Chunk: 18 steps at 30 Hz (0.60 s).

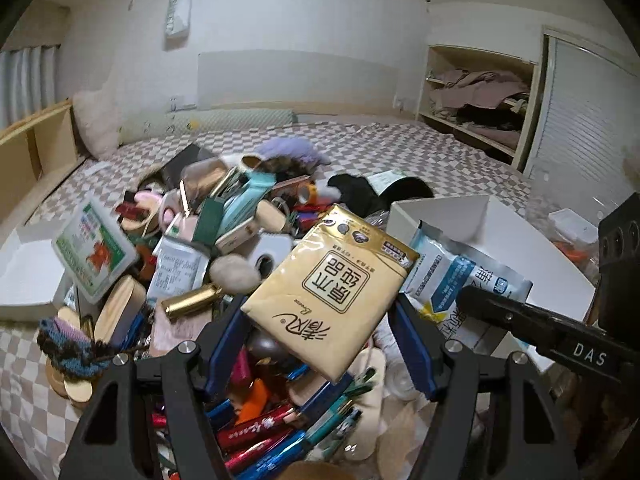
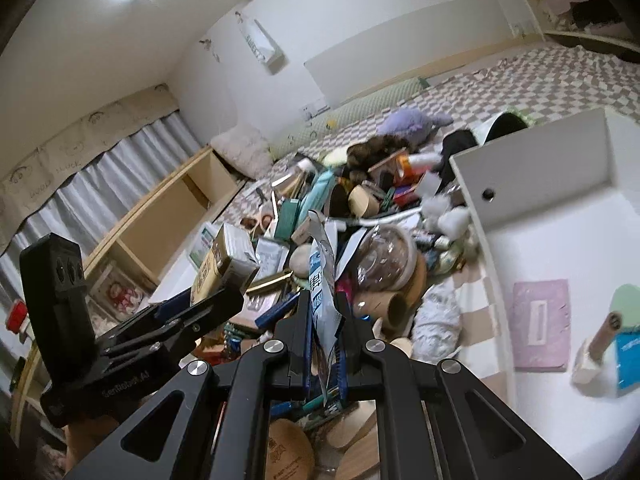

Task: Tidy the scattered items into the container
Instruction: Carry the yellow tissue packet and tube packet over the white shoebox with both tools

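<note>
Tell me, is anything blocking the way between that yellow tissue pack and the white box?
Nothing solid shows between them. The yellow tissue pack is held above the clutter, and the white box lies open just beside it. Only the blue-white pouch in the other fingers hangs near that gap.

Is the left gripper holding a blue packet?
No, the left gripper grips a yellow tissue pack; the right gripper holds the blue-and-white packet.

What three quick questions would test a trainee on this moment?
1. True or false: the left gripper is holding a yellow tissue pack.
2. The right gripper is shut on: A) a pen; B) a blue-and-white pouch; C) nothing.
3. In the right wrist view, on which side of the pile does the white container stand?

Key: 1 true; 2 B; 3 right of the pile.
</note>
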{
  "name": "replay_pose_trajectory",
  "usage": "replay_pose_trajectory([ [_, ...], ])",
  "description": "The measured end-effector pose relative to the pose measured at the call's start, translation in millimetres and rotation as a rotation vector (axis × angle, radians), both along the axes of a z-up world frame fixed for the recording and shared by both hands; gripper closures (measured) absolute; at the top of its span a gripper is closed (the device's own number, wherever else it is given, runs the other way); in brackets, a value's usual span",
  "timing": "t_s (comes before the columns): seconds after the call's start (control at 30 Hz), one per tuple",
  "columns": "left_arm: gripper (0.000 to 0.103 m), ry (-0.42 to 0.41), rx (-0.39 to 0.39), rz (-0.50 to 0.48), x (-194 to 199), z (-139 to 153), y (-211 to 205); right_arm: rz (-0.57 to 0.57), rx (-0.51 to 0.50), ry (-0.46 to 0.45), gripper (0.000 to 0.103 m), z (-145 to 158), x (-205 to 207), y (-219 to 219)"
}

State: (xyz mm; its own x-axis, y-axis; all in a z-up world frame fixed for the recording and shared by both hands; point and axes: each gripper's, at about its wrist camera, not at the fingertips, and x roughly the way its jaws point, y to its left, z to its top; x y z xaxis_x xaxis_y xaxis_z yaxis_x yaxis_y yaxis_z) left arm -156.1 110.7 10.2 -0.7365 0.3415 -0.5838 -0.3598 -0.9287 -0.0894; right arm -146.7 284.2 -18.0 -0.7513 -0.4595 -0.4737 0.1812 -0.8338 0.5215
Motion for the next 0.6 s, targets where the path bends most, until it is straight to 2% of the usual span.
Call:
replay_pose_trajectory([
  [0.23,0.033,0.025,0.036,-0.044,-0.6,14.7,29.0,-0.062,0.023,0.025,0.092,14.6,7.5,34.7],
  [0.6,0.033,0.024,0.069,-0.132,-3.4,21.0,89.0,-0.170,0.046,0.023,0.092,22.0,19.6,95.3],
])
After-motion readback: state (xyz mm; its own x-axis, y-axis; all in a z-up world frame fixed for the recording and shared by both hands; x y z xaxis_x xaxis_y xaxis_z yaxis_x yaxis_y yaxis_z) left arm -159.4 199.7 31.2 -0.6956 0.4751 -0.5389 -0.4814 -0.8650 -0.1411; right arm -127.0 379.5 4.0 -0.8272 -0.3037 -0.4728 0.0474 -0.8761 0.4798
